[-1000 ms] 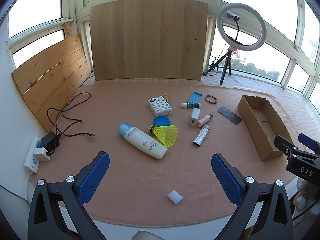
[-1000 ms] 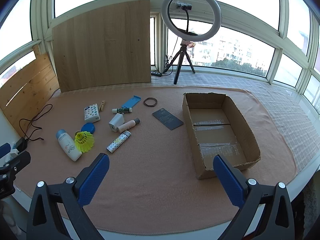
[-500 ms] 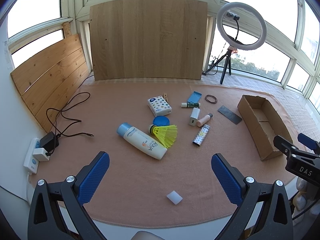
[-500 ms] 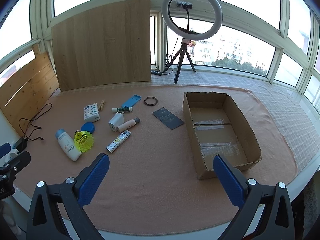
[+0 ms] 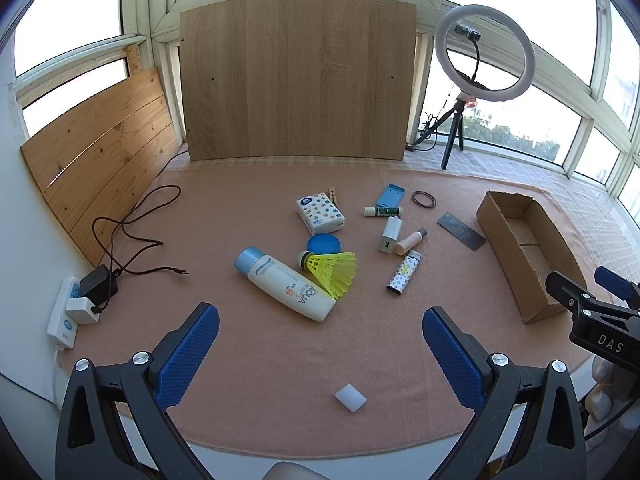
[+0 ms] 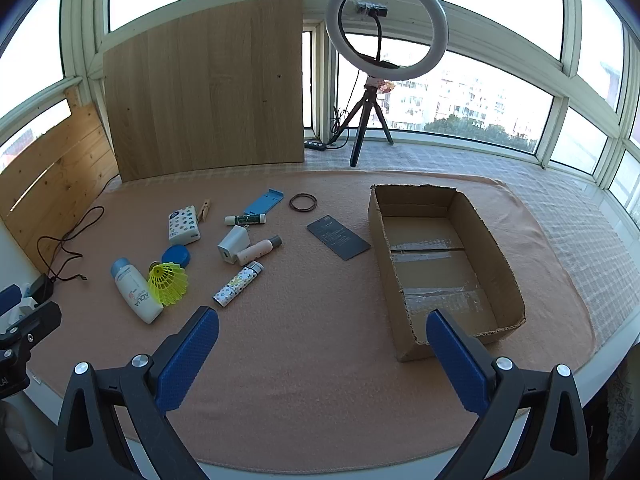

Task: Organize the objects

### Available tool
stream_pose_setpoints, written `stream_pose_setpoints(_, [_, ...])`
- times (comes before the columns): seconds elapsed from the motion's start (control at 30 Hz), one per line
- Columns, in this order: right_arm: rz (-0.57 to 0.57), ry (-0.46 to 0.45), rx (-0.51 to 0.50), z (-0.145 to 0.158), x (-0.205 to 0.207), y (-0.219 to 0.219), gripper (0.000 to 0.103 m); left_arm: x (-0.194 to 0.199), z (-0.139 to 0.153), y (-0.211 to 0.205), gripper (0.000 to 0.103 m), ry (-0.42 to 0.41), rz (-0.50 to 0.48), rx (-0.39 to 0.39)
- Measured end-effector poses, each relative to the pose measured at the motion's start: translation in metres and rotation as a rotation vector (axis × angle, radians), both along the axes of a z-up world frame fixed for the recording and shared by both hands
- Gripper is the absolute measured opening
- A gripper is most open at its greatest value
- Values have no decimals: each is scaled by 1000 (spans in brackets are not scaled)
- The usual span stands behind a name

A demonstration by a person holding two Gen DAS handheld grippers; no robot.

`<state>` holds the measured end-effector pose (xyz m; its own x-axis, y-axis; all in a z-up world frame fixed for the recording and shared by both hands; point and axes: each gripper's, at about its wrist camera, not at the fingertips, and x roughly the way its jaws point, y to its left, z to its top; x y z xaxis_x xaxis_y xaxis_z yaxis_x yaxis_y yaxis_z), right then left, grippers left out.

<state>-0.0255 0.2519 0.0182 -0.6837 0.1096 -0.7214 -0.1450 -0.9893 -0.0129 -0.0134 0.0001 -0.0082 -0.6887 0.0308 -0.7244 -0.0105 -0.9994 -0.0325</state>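
Small objects lie scattered on a pink mat: a white AQUA bottle [image 5: 286,283] [image 6: 135,290], a yellow shuttlecock [image 5: 332,271] [image 6: 170,282], a blue lid [image 5: 323,244], a dotted tissue pack [image 5: 320,213] [image 6: 183,225], a patterned lighter [image 5: 404,272] [image 6: 238,283], a white charger [image 5: 390,234], a pink tube [image 6: 259,249] and a dark card [image 6: 338,237]. An empty cardboard box [image 5: 520,248] [image 6: 444,264] stands at the right. My left gripper [image 5: 320,354] hovers open near the mat's front edge, short of the bottle. My right gripper [image 6: 322,356] is open too, left of the box's near corner.
A white eraser-like block [image 5: 350,397] lies close to the front edge. A power strip with a black adapter [image 5: 86,296] and loose cable sits at the left. Wooden boards [image 5: 296,76] lean on the windows behind. A ring light on a tripod [image 6: 382,60] stands at the back.
Both views drift only slightly; the grippers stay open and nothing on the mat has moved.
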Motion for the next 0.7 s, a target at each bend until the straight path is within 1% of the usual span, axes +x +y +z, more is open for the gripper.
stream_pose_setpoints(0.7, [-5,-3,0,-2,-2,2,103,-5,0,2,103,-2,-7,-1])
